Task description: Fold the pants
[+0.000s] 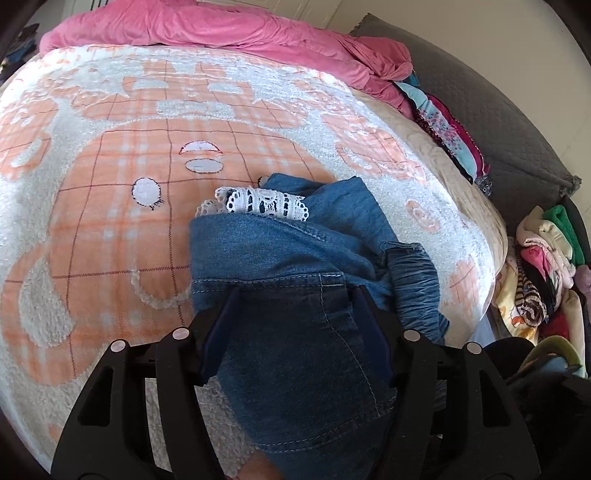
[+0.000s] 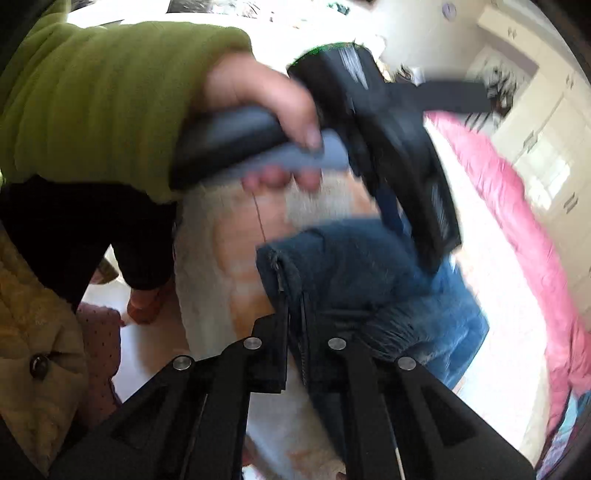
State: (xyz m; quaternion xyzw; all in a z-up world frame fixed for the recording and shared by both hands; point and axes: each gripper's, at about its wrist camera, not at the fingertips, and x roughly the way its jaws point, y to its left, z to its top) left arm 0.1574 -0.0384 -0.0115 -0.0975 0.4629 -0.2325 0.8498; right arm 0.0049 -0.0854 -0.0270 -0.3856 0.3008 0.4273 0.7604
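Note:
Blue denim pants (image 1: 295, 251) with a white lace trim (image 1: 258, 203) lie bunched on an orange-and-white blanket (image 1: 110, 221) covering the bed. My left gripper (image 1: 298, 295) stands half wide, and a thick fold of denim fills the gap from pad to pad. In the right wrist view my right gripper (image 2: 294, 306) is shut on a seamed edge of the pants (image 2: 351, 258) near the bed's edge. Above it, blurred, a hand (image 2: 258, 99) in a green sleeve holds the other gripper's handle over the denim.
A pink duvet (image 1: 221, 29) lies heaped along the far side of the bed. Folded colourful clothes (image 1: 447, 136) sit at the bed's right edge against a grey padded surface (image 1: 498, 110). Beside the bed is a loose pile of clothes (image 1: 546, 266). White cabinets (image 2: 546, 147) stand beyond.

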